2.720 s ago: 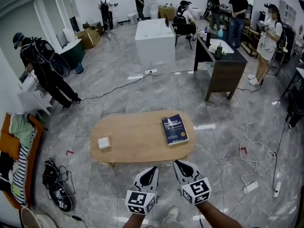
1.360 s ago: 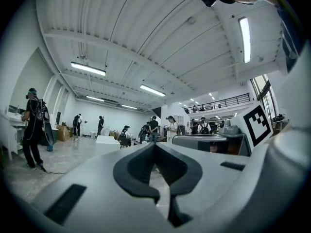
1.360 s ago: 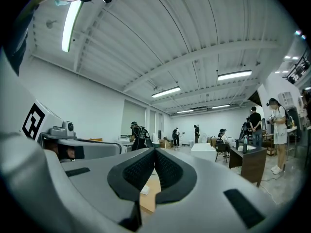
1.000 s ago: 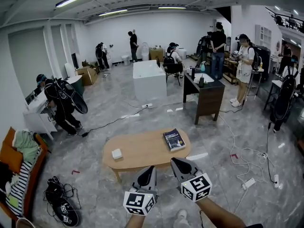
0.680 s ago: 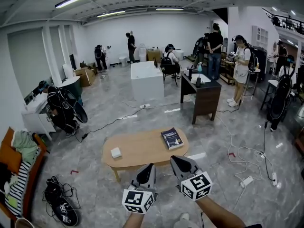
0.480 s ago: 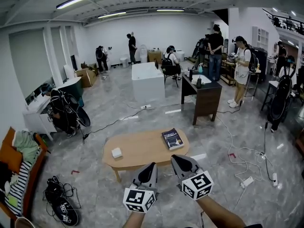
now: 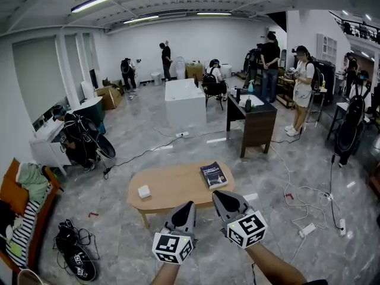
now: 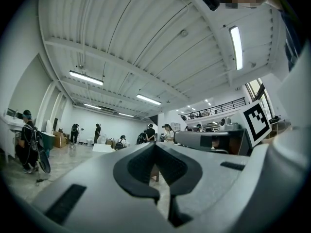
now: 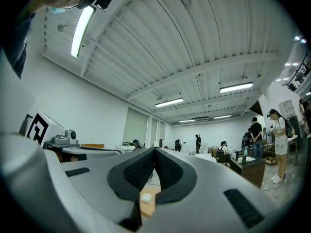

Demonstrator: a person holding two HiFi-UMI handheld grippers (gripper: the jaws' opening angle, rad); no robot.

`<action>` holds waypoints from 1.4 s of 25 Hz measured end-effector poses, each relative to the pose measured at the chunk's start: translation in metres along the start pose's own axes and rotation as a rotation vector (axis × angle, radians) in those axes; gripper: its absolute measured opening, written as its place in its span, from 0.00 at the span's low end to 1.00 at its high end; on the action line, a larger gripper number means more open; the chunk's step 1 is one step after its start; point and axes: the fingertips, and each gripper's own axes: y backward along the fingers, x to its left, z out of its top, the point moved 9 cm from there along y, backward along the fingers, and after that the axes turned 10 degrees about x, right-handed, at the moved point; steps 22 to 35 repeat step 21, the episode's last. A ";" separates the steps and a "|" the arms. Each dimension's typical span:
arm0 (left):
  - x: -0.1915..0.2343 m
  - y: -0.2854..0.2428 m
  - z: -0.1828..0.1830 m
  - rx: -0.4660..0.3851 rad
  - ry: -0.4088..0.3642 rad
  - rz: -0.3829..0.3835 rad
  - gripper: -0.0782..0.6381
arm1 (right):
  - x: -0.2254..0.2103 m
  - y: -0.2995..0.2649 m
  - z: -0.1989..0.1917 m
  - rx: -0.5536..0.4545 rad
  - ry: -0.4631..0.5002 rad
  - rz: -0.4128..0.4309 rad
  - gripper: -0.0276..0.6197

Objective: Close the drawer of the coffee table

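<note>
Fingers (image 7: 185, 214) of left gripper (image 7: 190, 204) and right gripper (image 7: 217, 193) touch, empty, near coffee table (image 7: 172, 186) on marble floor (image 7: 119, 219).

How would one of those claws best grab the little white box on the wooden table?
Probably from above, pinching two opposite sides of the white box: it is small and blocky, lying alone on the table with bare wood around it.

- Oval wooden desk (image 7: 178, 189) — stands on the grey marbled floor (image 7: 119, 230).
- Dark book (image 7: 214, 174) lies flat near its right end.
- Small white box (image 7: 144, 191) — near its left end, well apart from the book.
</note>
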 end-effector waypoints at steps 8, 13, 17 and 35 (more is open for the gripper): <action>-0.014 -0.013 0.004 -0.008 -0.006 0.007 0.11 | -0.012 0.009 -0.003 0.007 0.009 0.015 0.06; -0.019 -0.018 0.005 -0.004 -0.010 0.011 0.11 | -0.017 0.013 -0.007 0.010 0.004 0.023 0.06; -0.023 -0.019 0.006 0.003 -0.010 0.016 0.11 | -0.019 0.016 -0.008 0.012 0.004 0.030 0.06; -0.022 -0.022 0.005 0.007 -0.010 0.017 0.11 | -0.021 0.014 -0.009 0.011 0.003 0.030 0.06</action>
